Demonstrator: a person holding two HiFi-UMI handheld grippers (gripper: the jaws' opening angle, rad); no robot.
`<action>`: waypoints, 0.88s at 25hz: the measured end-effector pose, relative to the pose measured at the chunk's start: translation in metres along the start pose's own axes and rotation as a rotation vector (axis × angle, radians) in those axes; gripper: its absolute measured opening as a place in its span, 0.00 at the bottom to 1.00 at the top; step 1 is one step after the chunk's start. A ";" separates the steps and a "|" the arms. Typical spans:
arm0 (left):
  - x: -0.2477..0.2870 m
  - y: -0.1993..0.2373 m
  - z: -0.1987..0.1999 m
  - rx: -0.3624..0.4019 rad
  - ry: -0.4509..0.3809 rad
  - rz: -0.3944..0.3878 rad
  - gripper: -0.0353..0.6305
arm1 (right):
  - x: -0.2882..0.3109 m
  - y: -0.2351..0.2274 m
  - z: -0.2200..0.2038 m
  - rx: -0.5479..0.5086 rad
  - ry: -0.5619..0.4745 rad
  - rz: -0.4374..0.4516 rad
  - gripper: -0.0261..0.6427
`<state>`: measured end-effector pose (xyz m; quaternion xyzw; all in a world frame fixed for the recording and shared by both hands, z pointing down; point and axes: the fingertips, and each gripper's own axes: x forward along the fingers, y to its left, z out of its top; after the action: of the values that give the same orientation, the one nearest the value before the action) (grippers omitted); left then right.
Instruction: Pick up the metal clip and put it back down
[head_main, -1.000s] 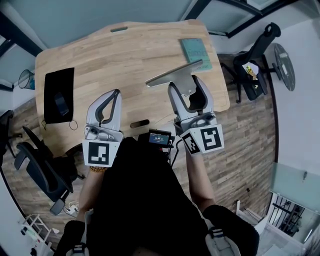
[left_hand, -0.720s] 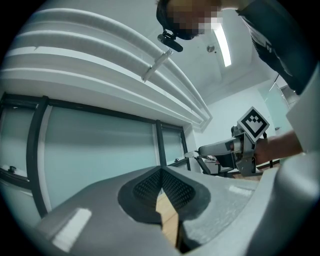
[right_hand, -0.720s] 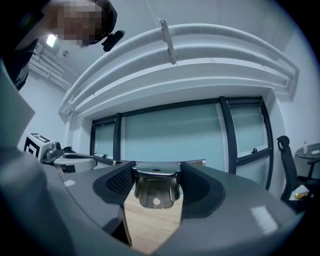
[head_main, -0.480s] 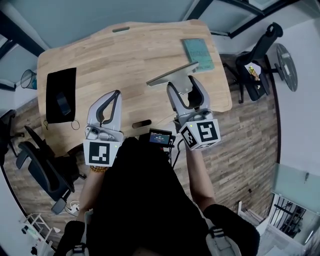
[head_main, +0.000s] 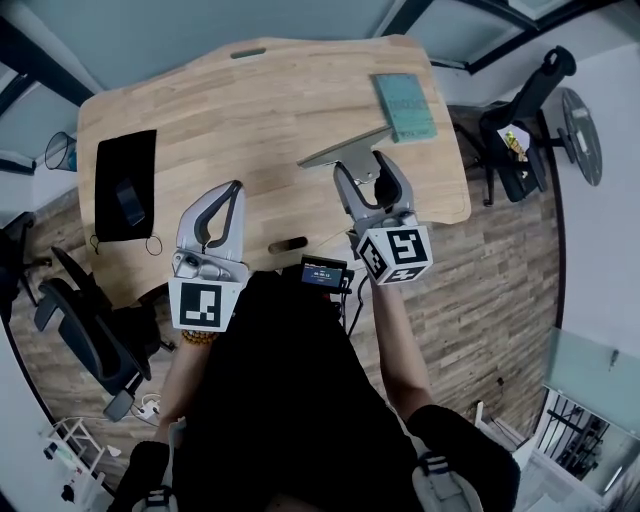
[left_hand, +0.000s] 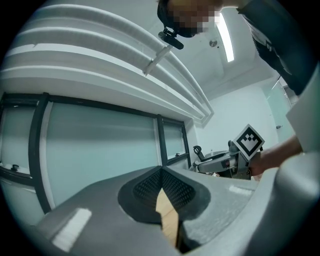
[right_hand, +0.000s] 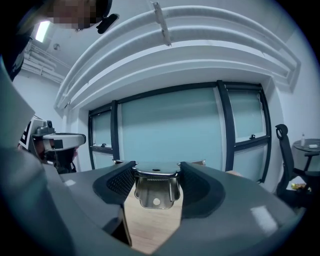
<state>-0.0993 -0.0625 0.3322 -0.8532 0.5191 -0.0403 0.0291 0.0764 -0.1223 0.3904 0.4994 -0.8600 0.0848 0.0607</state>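
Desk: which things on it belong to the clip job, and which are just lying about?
Job: clip, gripped in the right tool.
Lying about: green book, black mat, and the left tool, shut and empty.

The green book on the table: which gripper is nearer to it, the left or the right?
Right. The right gripper, holding the metal clip, sits just below-left of the green book in the head view; the left gripper is much farther left.

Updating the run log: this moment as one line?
right gripper: shut on metal clip | metal clip: over table, contact unclear | left gripper: shut, empty
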 end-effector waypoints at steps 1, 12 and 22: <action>0.001 0.001 -0.001 -0.002 0.004 0.002 0.06 | 0.003 -0.002 -0.006 0.003 0.012 -0.001 0.50; 0.004 0.012 -0.017 -0.012 0.053 0.032 0.06 | 0.037 -0.021 -0.064 0.013 0.131 -0.001 0.50; 0.002 0.020 -0.035 -0.024 0.109 0.064 0.05 | 0.061 -0.034 -0.122 0.020 0.236 0.006 0.50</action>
<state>-0.1195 -0.0737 0.3650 -0.8331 0.5473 -0.0796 -0.0084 0.0783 -0.1650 0.5240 0.4841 -0.8475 0.1516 0.1561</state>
